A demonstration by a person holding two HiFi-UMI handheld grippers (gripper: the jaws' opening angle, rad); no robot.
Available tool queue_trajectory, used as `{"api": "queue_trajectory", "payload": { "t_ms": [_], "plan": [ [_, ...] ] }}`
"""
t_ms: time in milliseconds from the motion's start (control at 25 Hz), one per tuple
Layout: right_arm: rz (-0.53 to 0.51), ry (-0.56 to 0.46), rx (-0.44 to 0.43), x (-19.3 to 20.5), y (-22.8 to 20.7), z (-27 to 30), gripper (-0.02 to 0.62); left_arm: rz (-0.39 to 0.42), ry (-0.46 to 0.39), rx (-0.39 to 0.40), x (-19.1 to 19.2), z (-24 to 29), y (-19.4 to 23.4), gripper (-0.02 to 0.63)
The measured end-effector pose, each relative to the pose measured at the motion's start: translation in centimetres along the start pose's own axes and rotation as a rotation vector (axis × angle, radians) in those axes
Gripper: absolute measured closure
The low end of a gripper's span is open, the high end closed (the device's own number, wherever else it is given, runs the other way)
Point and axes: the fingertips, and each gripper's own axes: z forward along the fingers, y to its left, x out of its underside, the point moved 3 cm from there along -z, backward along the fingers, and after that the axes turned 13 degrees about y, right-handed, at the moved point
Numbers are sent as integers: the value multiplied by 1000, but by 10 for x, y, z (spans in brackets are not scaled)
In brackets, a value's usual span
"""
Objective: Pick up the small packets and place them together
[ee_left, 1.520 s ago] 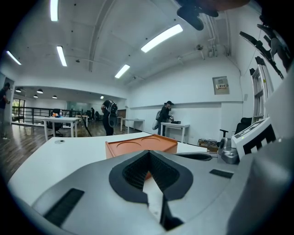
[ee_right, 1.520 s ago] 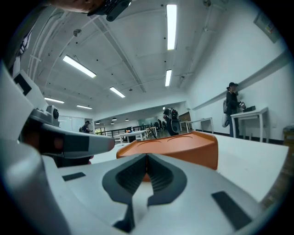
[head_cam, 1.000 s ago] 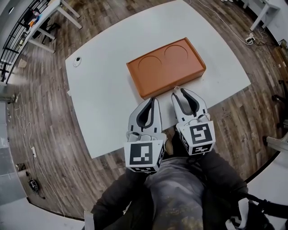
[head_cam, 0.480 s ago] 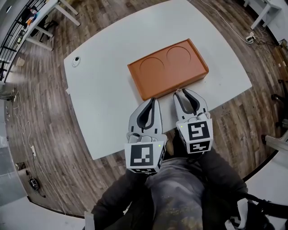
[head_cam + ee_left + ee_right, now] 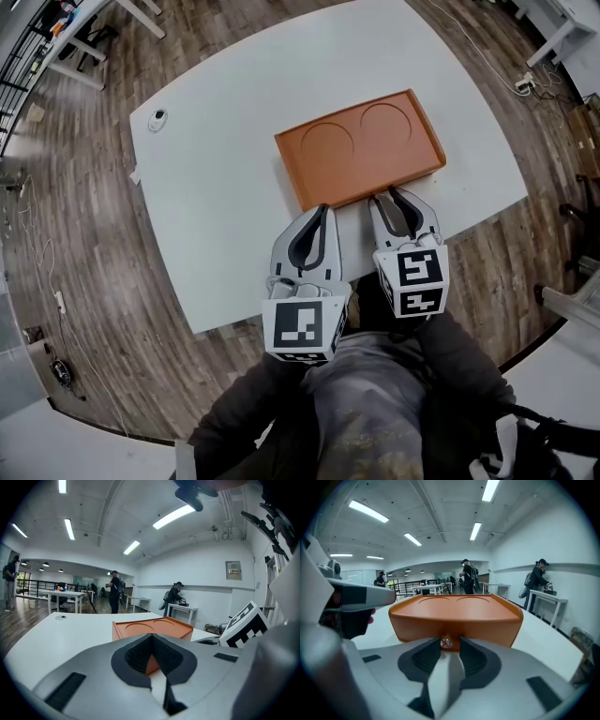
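Observation:
No small packets show in any view. An orange box point(image 5: 361, 150) with two round recesses in its top lies on the white table point(image 5: 216, 187). My right gripper point(image 5: 386, 194) points at the box's front face point(image 5: 454, 613). Its jaws have just been opening and stand apart, with a small clear knob point(image 5: 446, 642) on that face between the tips and not pressed. My left gripper point(image 5: 324, 206) hangs beside it, off the box's near left corner point(image 5: 150, 627). The tips of the left gripper point(image 5: 151, 635) meet, with nothing held.
A small round device point(image 5: 157, 118) lies near the table's far left corner. The table's near edge point(image 5: 244, 314) runs just under the grippers. Several people point(image 5: 114, 591) and other tables point(image 5: 65, 595) stand far behind. Cables point(image 5: 520, 82) trail on the wood floor.
My right gripper has tipped downward and sunk a little at the box's front face, and its jaws stand slightly wider. The left gripper has stayed put. The head view has shifted slightly.

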Motion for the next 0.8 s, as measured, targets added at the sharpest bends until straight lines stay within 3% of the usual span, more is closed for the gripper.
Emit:
{"api": "queue_trajectory", "payload": {
  "t_ms": [280,400,800],
  "plan": [
    [-40,42,21,2,2,5,479,-17,19,8,3,7,2,607],
    [-105,58,39,3,7,9,525,-18,19,10,4,9,3,607],
    [-78,56,-9,4,5,4,526,-17,23,2,6,4,-2,607]
  ]
}}
